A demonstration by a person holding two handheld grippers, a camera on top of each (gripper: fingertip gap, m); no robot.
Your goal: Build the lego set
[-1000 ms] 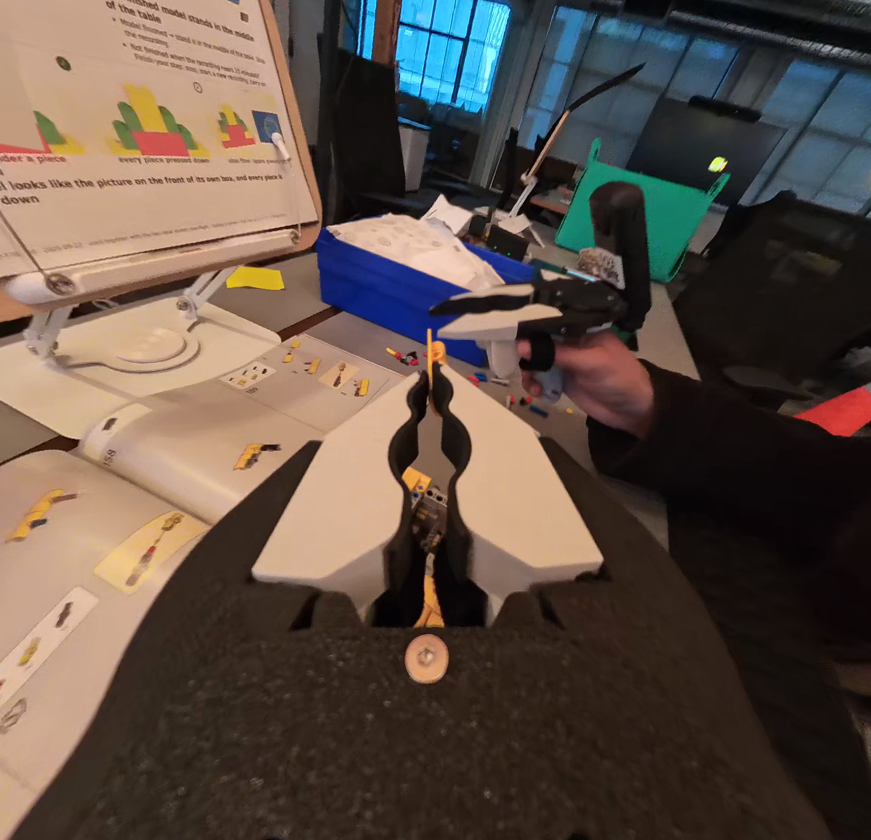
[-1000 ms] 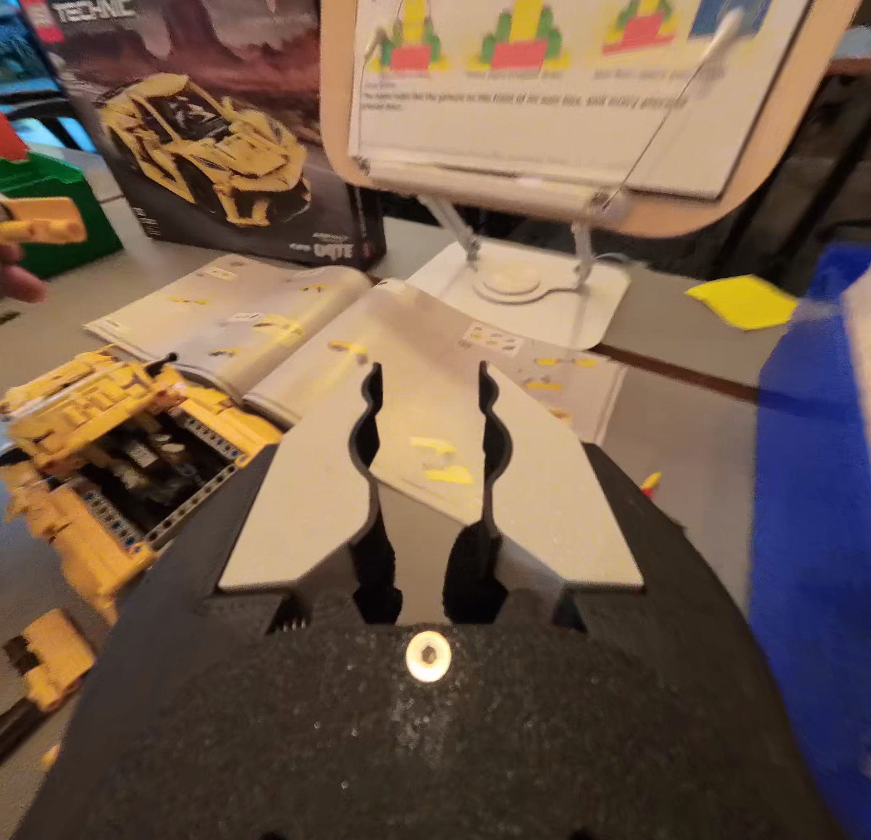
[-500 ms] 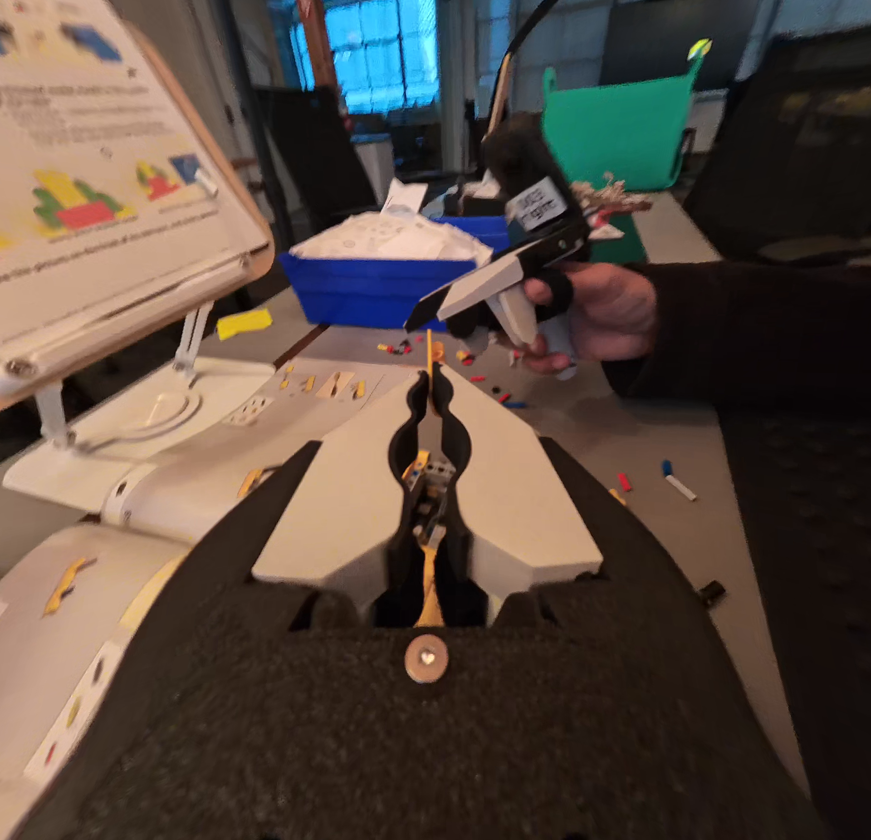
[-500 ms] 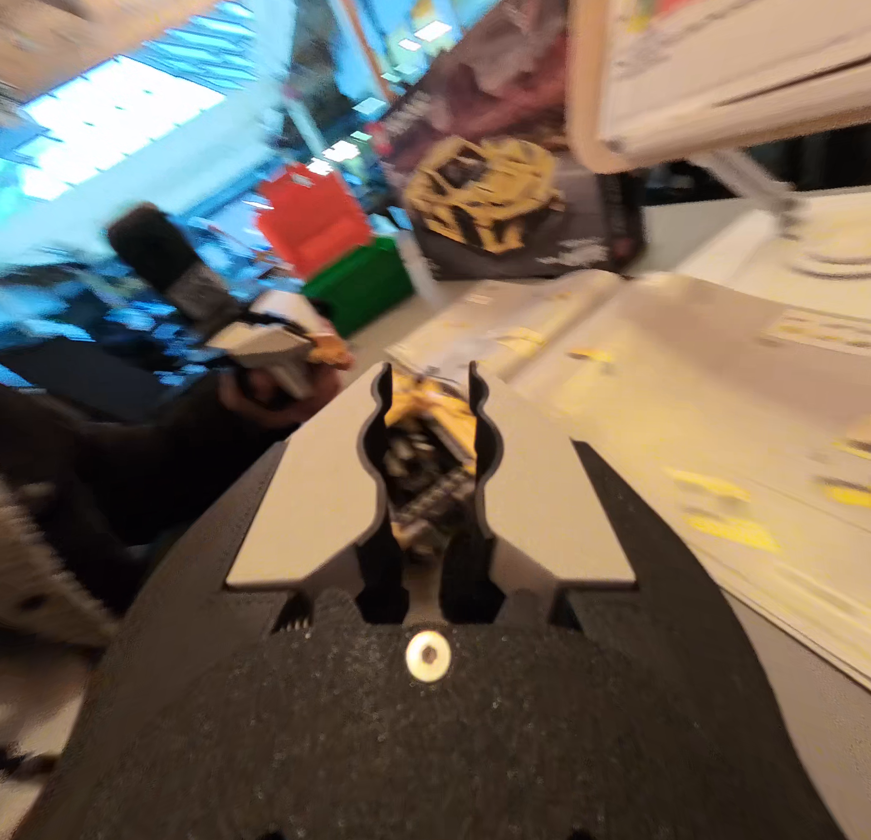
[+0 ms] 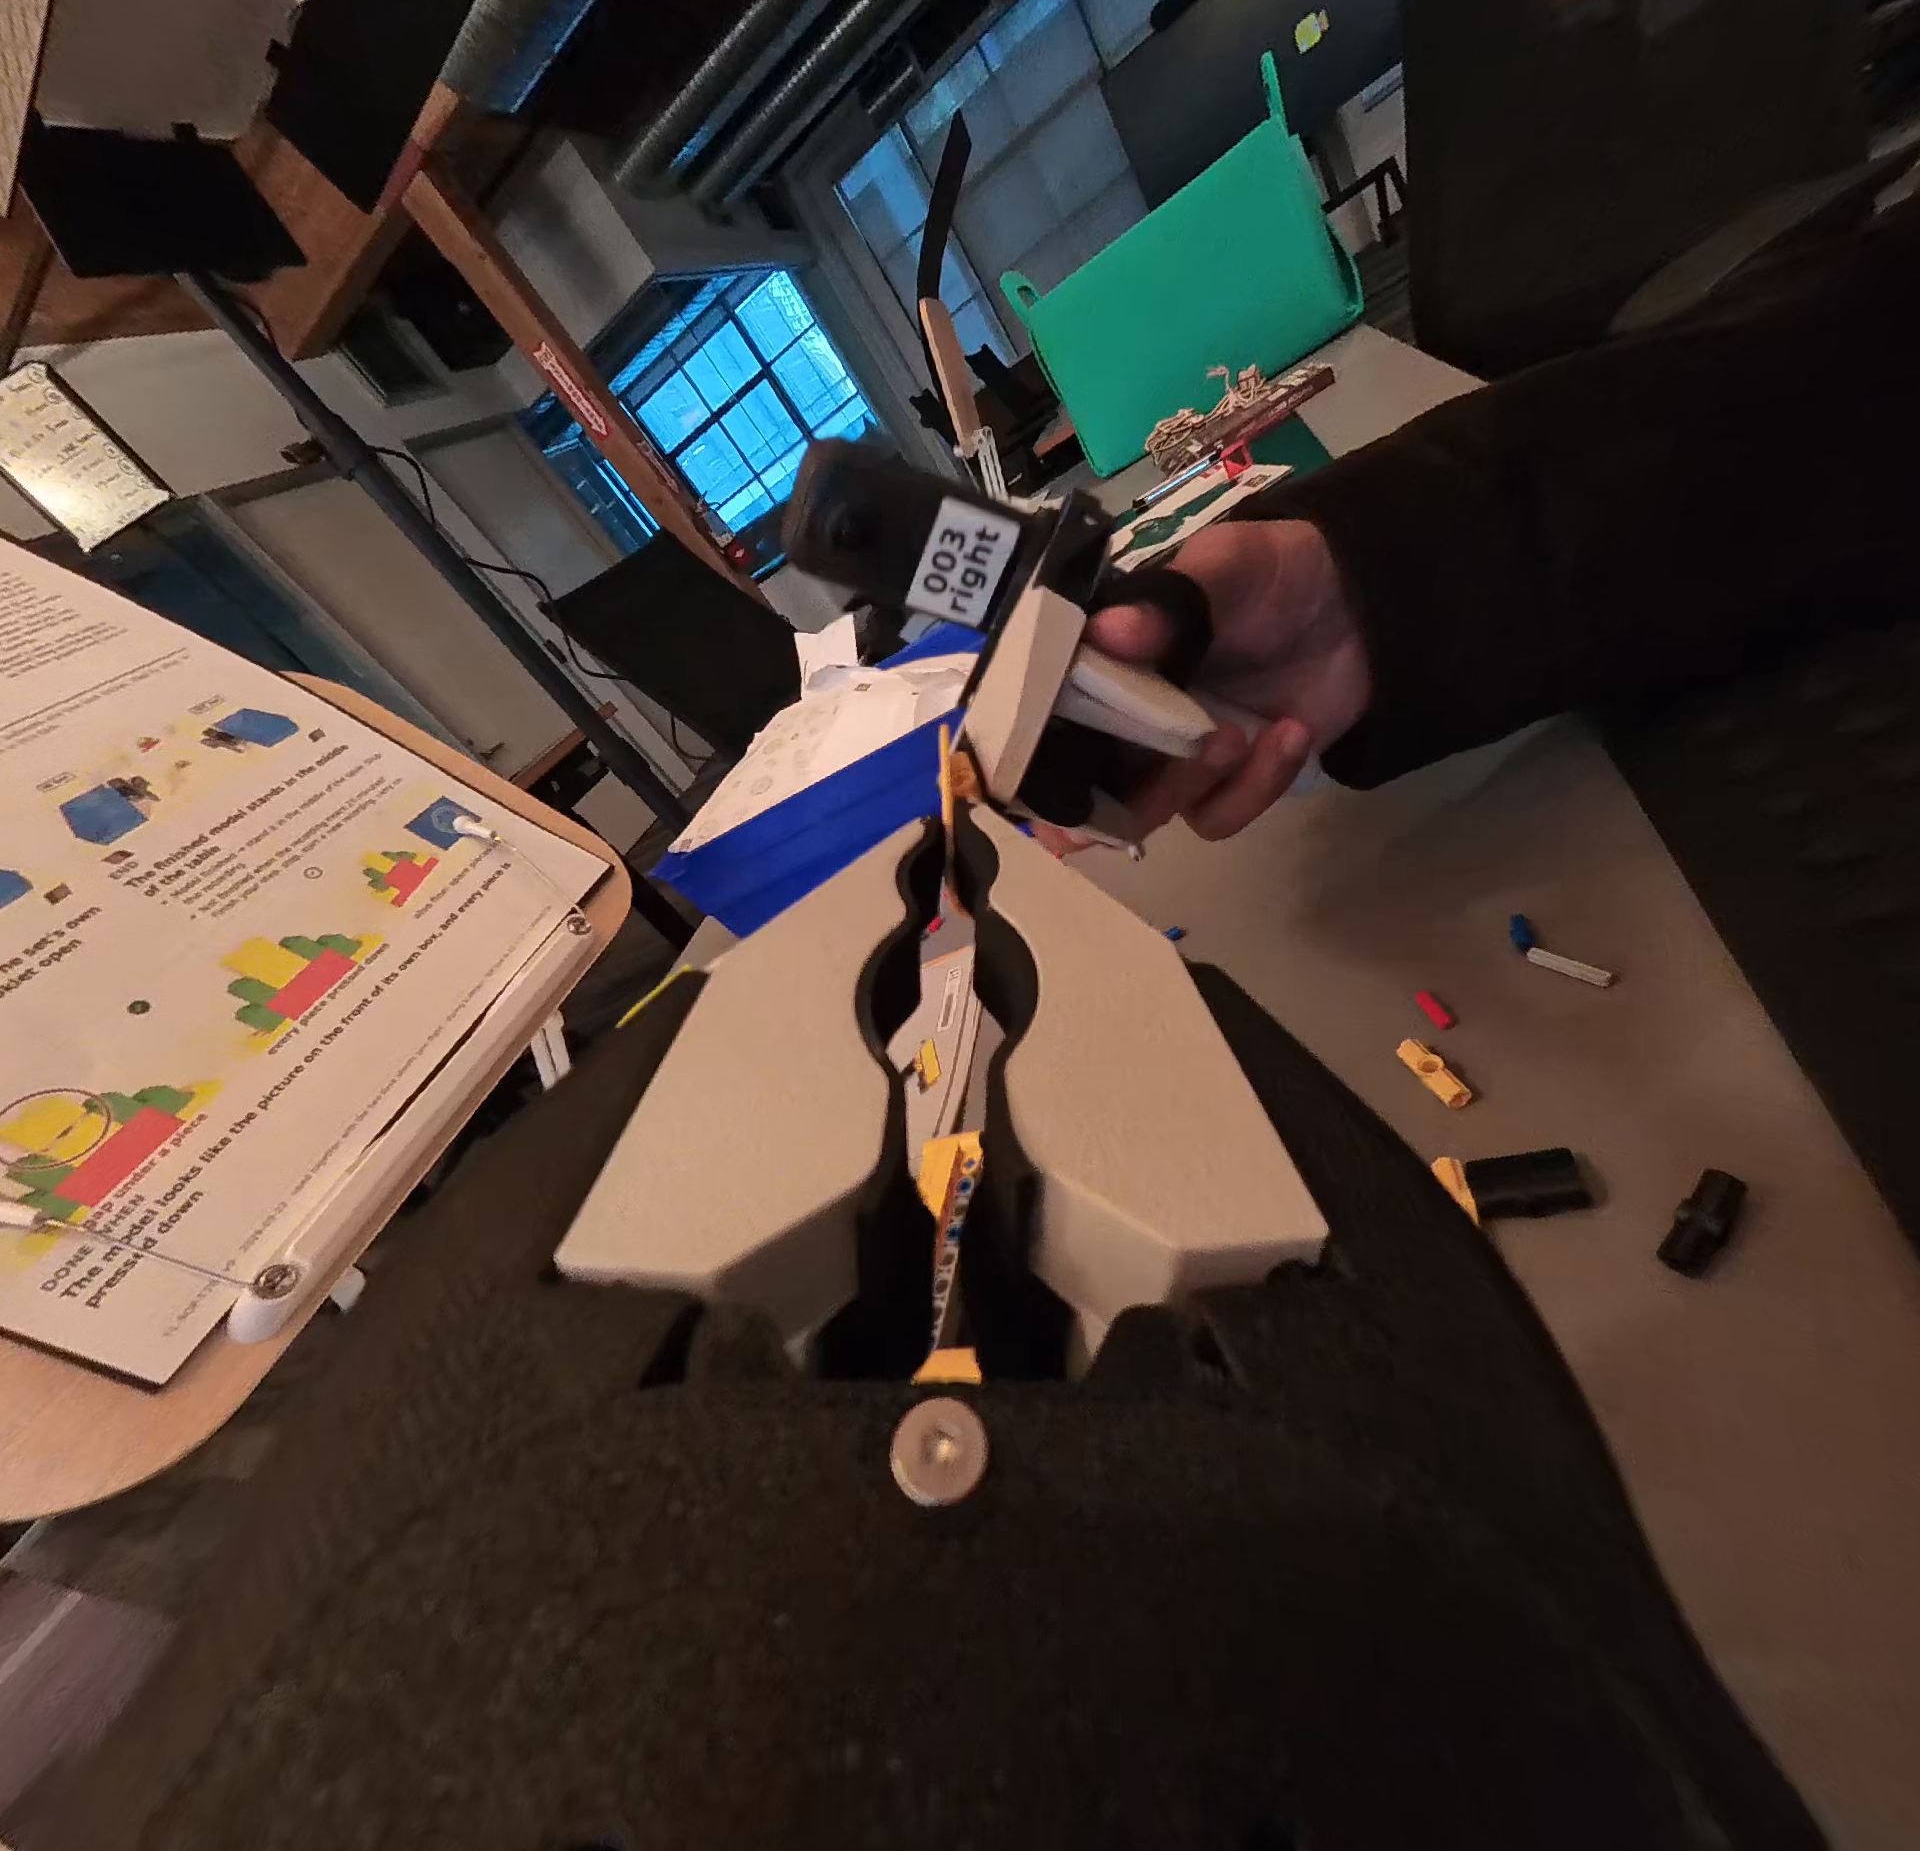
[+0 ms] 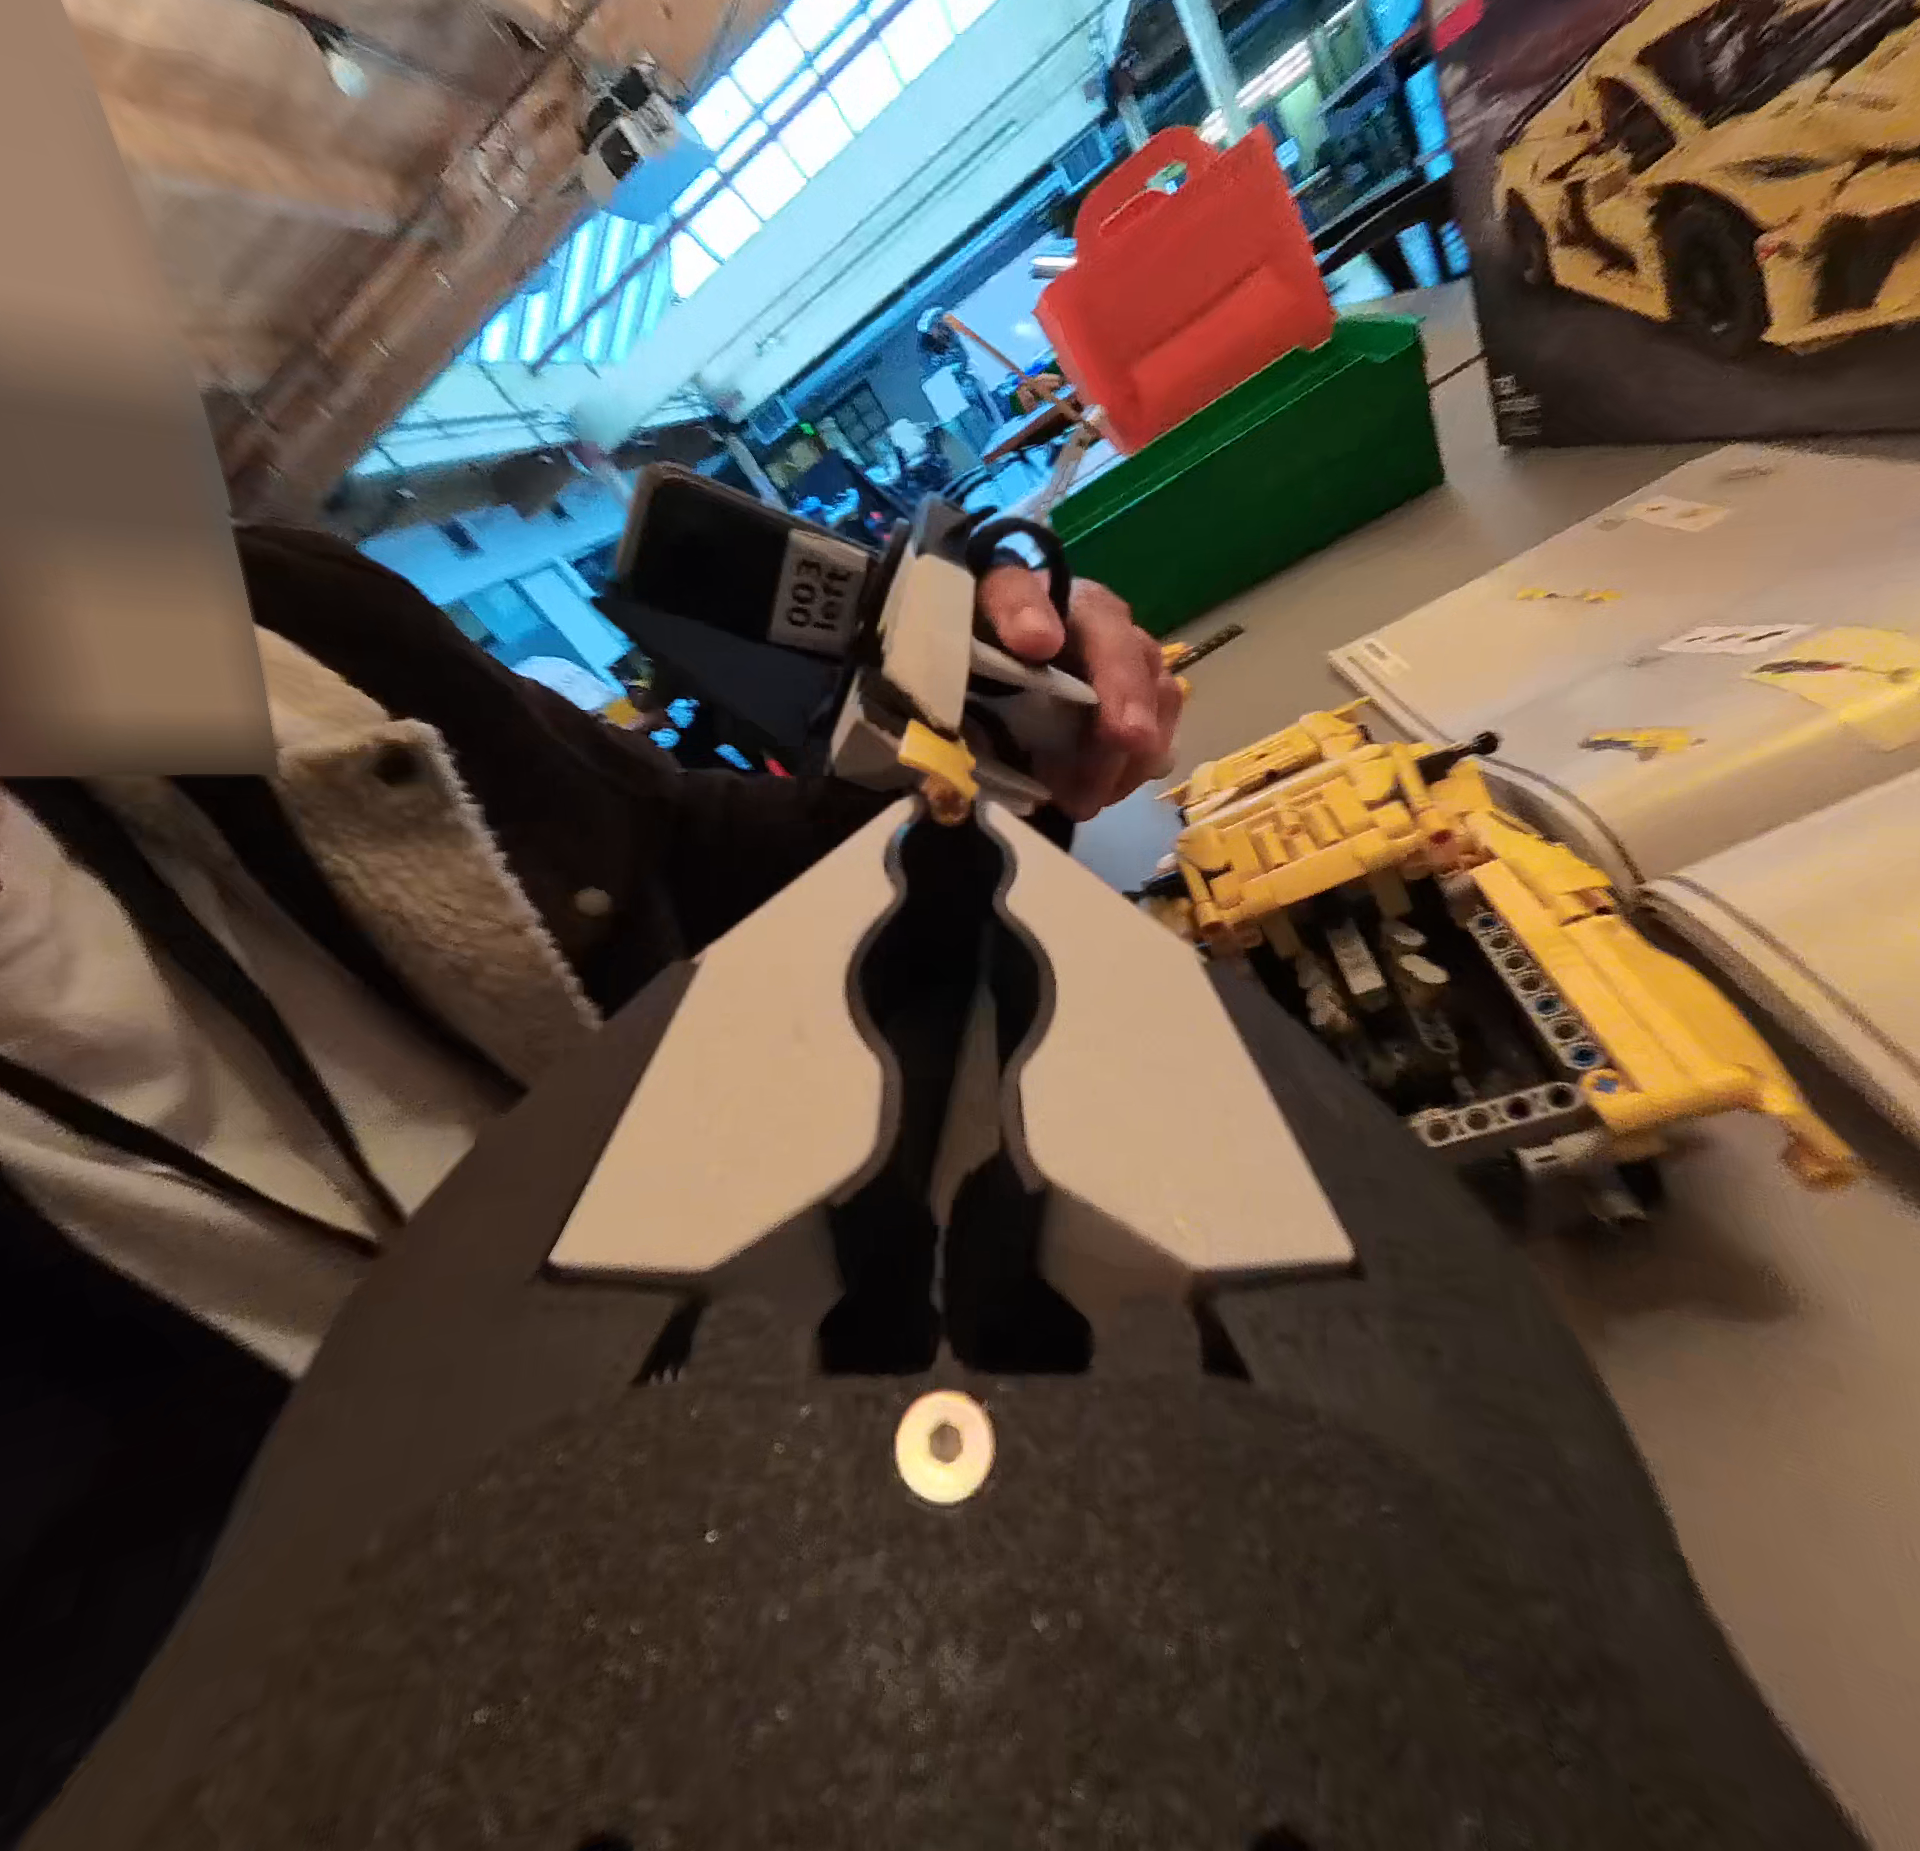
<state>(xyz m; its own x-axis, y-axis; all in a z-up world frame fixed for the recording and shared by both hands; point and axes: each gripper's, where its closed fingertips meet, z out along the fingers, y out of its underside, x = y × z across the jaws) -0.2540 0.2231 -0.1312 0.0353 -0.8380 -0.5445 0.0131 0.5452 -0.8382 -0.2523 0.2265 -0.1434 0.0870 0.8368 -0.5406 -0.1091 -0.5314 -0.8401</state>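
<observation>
Both grippers on yellow piece [image 6: 940, 762]

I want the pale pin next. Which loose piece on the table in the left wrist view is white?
The slim white pin, lying beside a small blue piece, farthest back of the scattered parts; the others are red, yellow or black.

The right tool [image 5: 997, 762] now sits tip to tip with the left tool [image 6: 940, 773], no longer well apart from it. Its fingers, wide open a second ago, stand nearly together at the yellow piece [image 6: 938, 762] clamped in the left tool. Both views are now tilted. The right view now faces the person rather than the instruction stand [image 5: 260, 970].
</observation>
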